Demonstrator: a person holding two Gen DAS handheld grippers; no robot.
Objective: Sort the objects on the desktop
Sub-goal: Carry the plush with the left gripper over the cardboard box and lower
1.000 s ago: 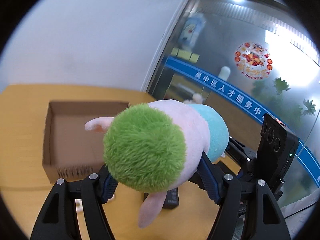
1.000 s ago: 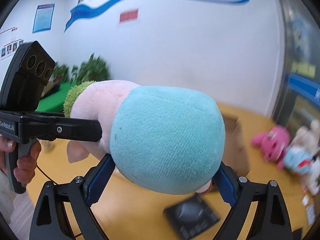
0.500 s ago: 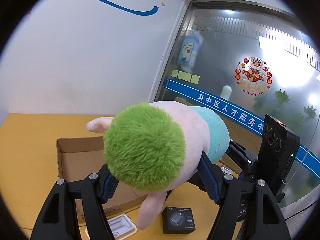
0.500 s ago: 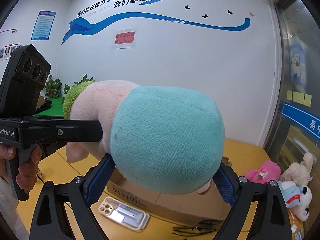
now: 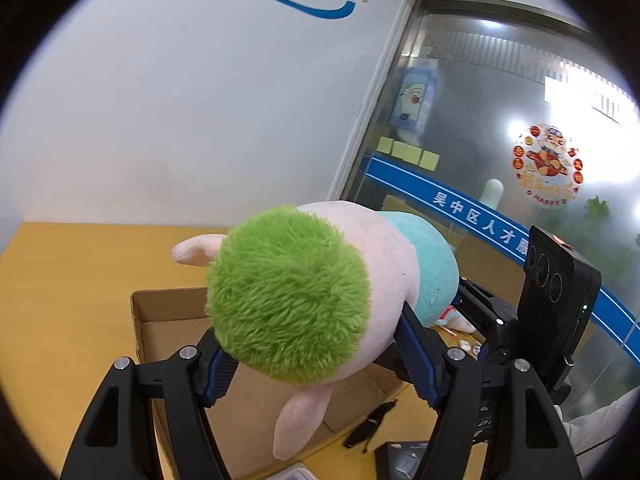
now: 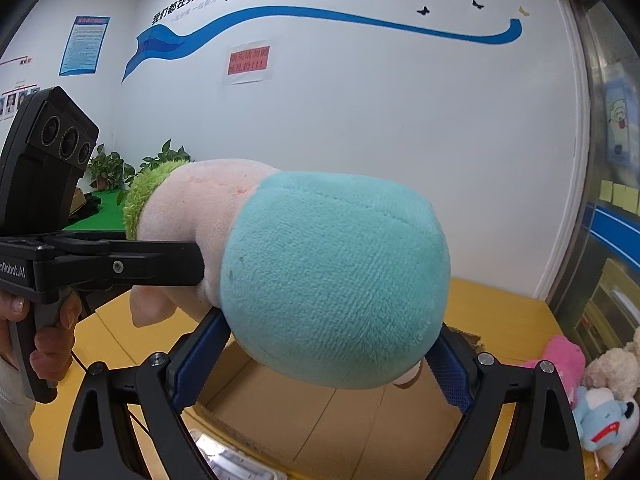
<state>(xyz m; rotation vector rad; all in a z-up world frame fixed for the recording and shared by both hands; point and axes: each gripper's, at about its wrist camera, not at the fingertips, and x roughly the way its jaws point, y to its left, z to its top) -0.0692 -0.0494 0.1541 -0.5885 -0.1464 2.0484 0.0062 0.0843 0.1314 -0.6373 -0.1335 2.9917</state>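
A plush doll [image 5: 288, 300] with green hair, pink body and teal rear [image 6: 332, 280] is held in the air between both grippers. My left gripper [image 5: 320, 364] is shut on its green-haired head end. My right gripper [image 6: 324, 364] is shut on its teal rear end. An open cardboard box [image 5: 168, 328] sits on the yellow table below the doll, and it also shows in the right wrist view [image 6: 320, 420].
A pair of dark glasses [image 5: 370, 426] and a black box [image 5: 404, 462] lie on the table by the carton. A clear phone case [image 6: 224, 456] lies in front of the carton. Pink, cream and blue plush toys [image 6: 600, 392] sit at the right by the glass wall.
Both grippers have carried the doll up and toward the carton; the carton now lies directly beneath it and the views tilt higher up the wall.
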